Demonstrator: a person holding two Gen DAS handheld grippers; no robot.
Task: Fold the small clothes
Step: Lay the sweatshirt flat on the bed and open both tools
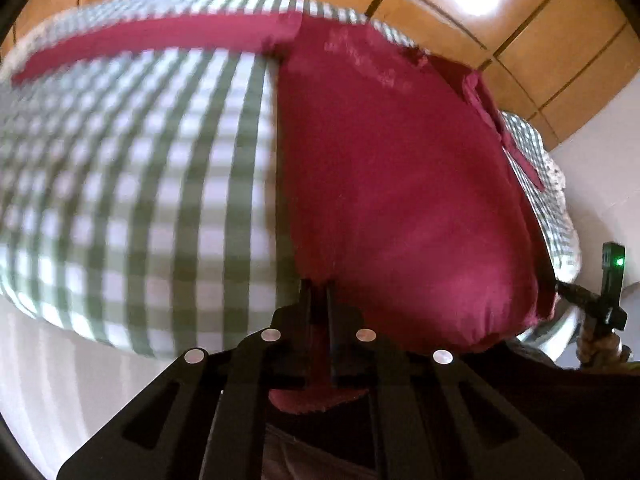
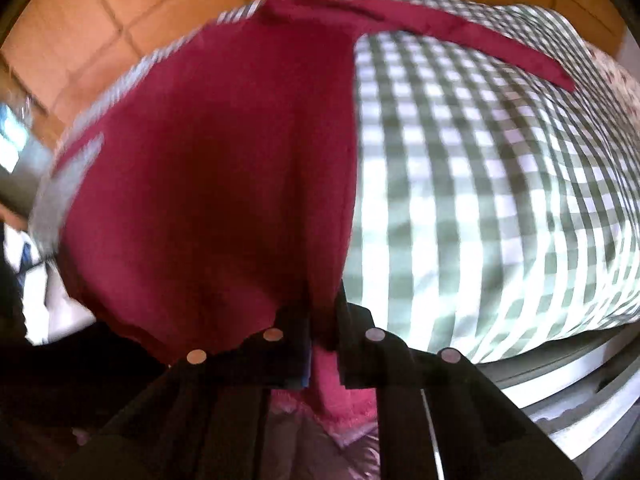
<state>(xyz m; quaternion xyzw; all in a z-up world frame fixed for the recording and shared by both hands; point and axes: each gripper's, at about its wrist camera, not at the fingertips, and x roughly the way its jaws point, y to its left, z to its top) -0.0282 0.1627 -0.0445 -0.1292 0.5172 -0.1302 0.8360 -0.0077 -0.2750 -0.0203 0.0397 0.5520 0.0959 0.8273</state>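
A dark red small garment (image 1: 400, 184) lies over a green-and-white checked cloth (image 1: 140, 184). A long red strip (image 1: 152, 40) of it runs left along the far side. My left gripper (image 1: 319, 292) is shut on the garment's near left edge. In the right wrist view the same red garment (image 2: 216, 176) fills the left half, its strip (image 2: 460, 36) running right. My right gripper (image 2: 323, 304) is shut on the garment's near right edge. The right gripper's body (image 1: 600, 300) shows at the far right of the left wrist view.
The checked cloth (image 2: 480, 184) covers a padded surface with a lace-edged border (image 1: 560, 184). Orange tiled floor (image 1: 540, 40) lies beyond it. A pale wall (image 1: 600, 184) is at the right. Pale grey-edged slats (image 2: 560, 380) show at the lower right.
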